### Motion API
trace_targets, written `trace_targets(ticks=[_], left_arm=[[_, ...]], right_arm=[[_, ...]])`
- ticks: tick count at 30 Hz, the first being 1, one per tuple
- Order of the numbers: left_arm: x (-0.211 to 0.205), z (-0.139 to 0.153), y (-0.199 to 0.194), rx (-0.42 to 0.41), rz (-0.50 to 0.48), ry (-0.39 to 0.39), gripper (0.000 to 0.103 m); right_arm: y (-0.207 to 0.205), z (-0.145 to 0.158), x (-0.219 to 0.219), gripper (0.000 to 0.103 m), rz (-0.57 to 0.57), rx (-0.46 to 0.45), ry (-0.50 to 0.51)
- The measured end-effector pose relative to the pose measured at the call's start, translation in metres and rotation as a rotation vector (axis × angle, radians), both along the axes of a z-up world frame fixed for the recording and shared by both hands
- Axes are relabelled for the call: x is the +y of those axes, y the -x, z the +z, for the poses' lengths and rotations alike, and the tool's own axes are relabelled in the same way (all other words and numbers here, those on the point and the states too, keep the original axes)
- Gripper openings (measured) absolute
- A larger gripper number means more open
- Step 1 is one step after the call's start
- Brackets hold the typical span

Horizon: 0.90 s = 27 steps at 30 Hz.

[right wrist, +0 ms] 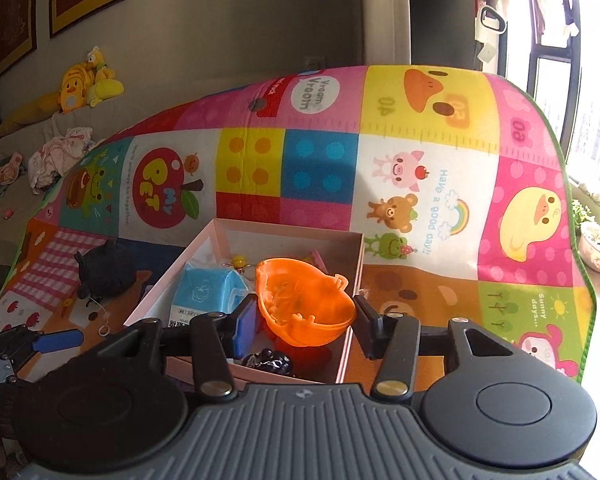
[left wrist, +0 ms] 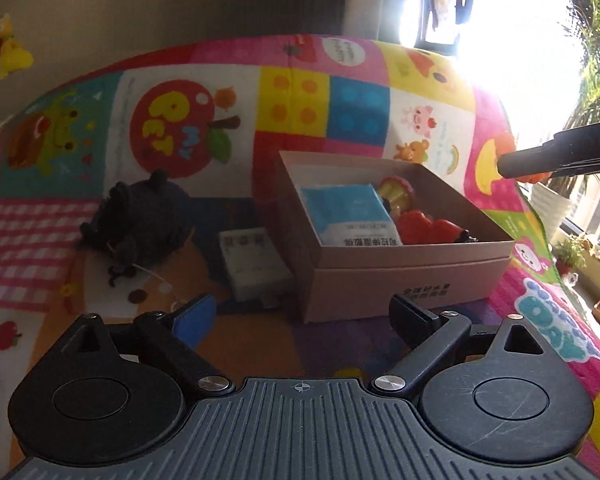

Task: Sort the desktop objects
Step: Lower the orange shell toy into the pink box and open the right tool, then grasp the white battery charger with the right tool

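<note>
My left gripper [left wrist: 304, 320] stands open over the mat with nothing between its fingers, just before a cardboard box [left wrist: 400, 280]. In the box lie a blue tissue packet [left wrist: 348, 212], a red toy [left wrist: 428, 228] and a yellow-red toy [left wrist: 396, 192]. A black plush [left wrist: 140, 216] and a small white box [left wrist: 252, 264] lie on the mat to the box's left. My right gripper [right wrist: 306, 318] is shut on an orange plastic half-shell [right wrist: 300, 300] and holds it above the near end of the box [right wrist: 284, 240], over a black item [right wrist: 268, 360].
A colourful cartoon play mat [right wrist: 420, 152] covers the surface. Its right edge runs beside a bright window with potted plants [right wrist: 596, 244]. At the left are a sofa with yellow plush toys [right wrist: 84, 84] and heaped clothes [right wrist: 60, 152]. A thin white cord [left wrist: 160, 280] lies near the plush.
</note>
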<state>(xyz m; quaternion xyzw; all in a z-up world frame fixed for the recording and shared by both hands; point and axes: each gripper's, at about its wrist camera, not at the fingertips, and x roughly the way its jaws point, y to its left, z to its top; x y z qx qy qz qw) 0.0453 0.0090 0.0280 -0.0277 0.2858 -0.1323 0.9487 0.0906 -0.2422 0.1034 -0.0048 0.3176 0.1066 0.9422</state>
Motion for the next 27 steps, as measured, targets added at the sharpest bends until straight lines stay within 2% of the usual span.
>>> trace_targets(ticks=[8,10,14,17,21,23,24,25,27], left_arm=[[0.041,-0.009,0.006,0.026,0.07,0.074,0.1],[0.048,-0.012,0.006,0.038,0.085,0.1,0.1],[0.058,-0.016,0.006,0.042,0.098,0.14,0.102],[0.062,-0.021,0.001,0.074,0.103,0.172,0.102],[0.065,-0.022,0.001,0.081,0.126,0.174,0.102],[0.064,-0.021,0.002,0.081,0.139,0.147,0.102],[0.064,-0.021,0.003,0.081,0.145,0.132,0.102],[0.064,-0.02,0.003,0.082,0.152,0.116,0.103],[0.065,-0.02,0.004,0.086,0.153,0.104,0.103]], right_arm=[[-0.103,-0.006,0.059,0.051,-0.01,0.046,0.096],[-0.121,-0.011,0.066,0.068,-0.031,0.075,0.119],[-0.12,-0.013,0.075,0.068,-0.017,0.078,0.17],[-0.111,-0.011,0.087,0.068,0.006,0.081,0.186],[-0.099,-0.01,0.128,0.068,0.12,0.092,0.172],[-0.092,-0.013,0.16,0.064,0.195,0.084,0.217],[-0.09,-0.018,0.178,0.051,0.236,0.086,0.256],[-0.091,-0.023,0.192,0.043,0.263,0.11,0.268],[-0.102,-0.035,0.213,0.042,0.277,0.218,0.246]])
